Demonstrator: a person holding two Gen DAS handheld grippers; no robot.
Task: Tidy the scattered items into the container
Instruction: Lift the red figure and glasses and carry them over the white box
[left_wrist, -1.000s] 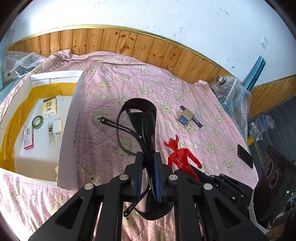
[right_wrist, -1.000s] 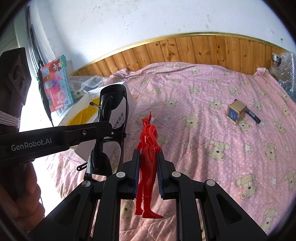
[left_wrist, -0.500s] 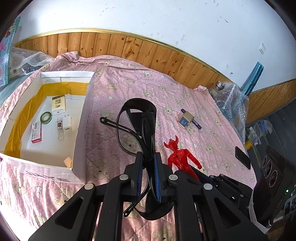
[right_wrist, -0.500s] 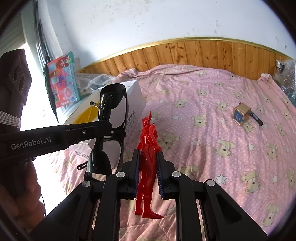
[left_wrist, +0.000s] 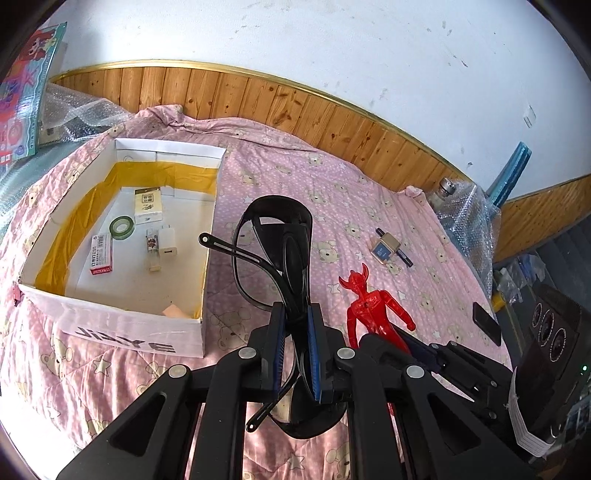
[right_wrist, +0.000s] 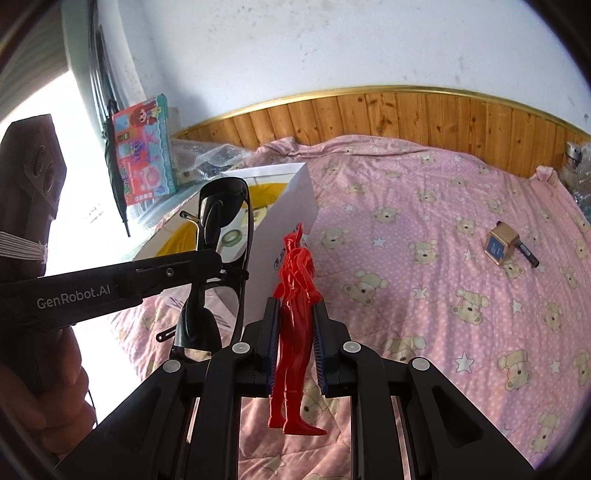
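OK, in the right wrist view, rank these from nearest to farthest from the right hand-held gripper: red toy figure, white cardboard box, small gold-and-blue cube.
1. Red plastic toy figure: clamped in the right hand-held gripper.
2. White cardboard box: ahead, to the left.
3. Small gold-and-blue cube: far right on the pink quilt.

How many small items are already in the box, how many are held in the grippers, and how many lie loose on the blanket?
In the box: 6
Held: 2, glasses in the left gripper, red figure in the right gripper
Loose on the blanket: 2, cube and pen
Total: 10
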